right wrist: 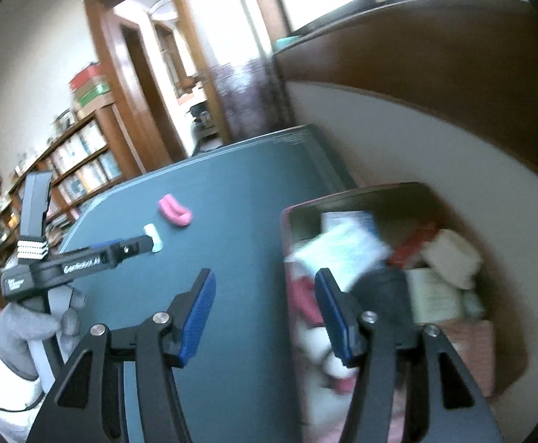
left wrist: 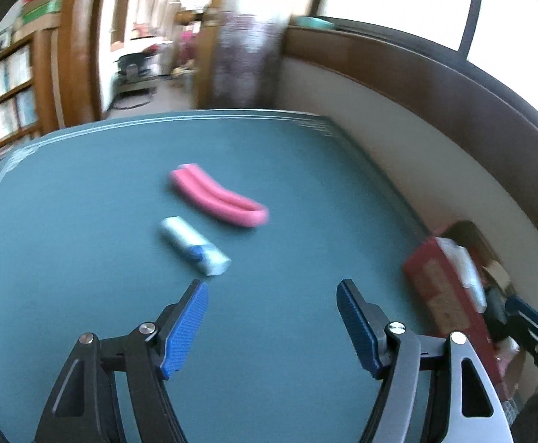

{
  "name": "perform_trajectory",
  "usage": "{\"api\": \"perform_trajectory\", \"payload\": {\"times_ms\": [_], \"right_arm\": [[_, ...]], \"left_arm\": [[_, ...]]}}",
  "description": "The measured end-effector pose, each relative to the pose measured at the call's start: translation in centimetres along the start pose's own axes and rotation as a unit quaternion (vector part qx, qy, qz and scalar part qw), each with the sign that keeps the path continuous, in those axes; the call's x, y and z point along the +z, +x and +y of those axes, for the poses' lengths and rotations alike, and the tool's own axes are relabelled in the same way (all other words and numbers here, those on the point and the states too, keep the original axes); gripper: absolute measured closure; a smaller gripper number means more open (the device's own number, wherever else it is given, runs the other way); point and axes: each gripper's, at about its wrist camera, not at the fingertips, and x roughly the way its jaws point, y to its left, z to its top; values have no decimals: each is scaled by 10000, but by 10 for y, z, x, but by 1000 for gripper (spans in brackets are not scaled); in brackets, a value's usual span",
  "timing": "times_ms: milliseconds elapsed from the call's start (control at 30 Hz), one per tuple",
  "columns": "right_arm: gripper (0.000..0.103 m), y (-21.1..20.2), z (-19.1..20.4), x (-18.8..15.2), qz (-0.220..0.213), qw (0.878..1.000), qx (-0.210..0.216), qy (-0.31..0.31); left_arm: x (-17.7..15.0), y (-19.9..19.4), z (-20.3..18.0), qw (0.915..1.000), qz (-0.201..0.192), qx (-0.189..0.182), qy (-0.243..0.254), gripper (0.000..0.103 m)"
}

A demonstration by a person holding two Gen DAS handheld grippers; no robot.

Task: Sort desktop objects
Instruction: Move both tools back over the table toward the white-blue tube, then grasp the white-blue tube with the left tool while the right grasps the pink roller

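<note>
A red box (right wrist: 398, 295) beside the green counter (right wrist: 239, 229) holds a blurred jumble of papers, cloth and packets. On the counter lie a pink tube (left wrist: 219, 199) and a white-blue tube (left wrist: 195, 247), near each other. Left gripper (left wrist: 272, 291) and right gripper (right wrist: 265, 284) both stand spread, empty.

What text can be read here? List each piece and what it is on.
"GenRobot.AI": white print on the side of the left tool.
Small white label nearer its handle: too blurred to read.
Printing on the red box, its contents, the white tube and the shelved books: too blurred to read.
</note>
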Motion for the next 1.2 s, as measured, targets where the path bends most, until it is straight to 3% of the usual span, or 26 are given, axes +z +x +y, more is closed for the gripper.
{"api": "perform_trajectory", "payload": {"times_ms": [133,267,700,967,1200], "right_arm": [[43,18,29,-2,163,9994,192,-234],[43,37,49,-2,307,9984,297,-369],[43,72,68,-12,752,9958,297,-428],[43,88,68,-12,899,9946,309,-409],[43,99,74,-9,978,9935,360,-449]], "left_arm": [[-1,0,40,9992,-34,297,-253,30],[-4,7,53,9990,-30,387,-228,30],[9,56,54,9950,173,72,983,30],[13,77,47,9823,322,-78,1844,30],[26,97,55,9834,487,-107,1747,30]]}}
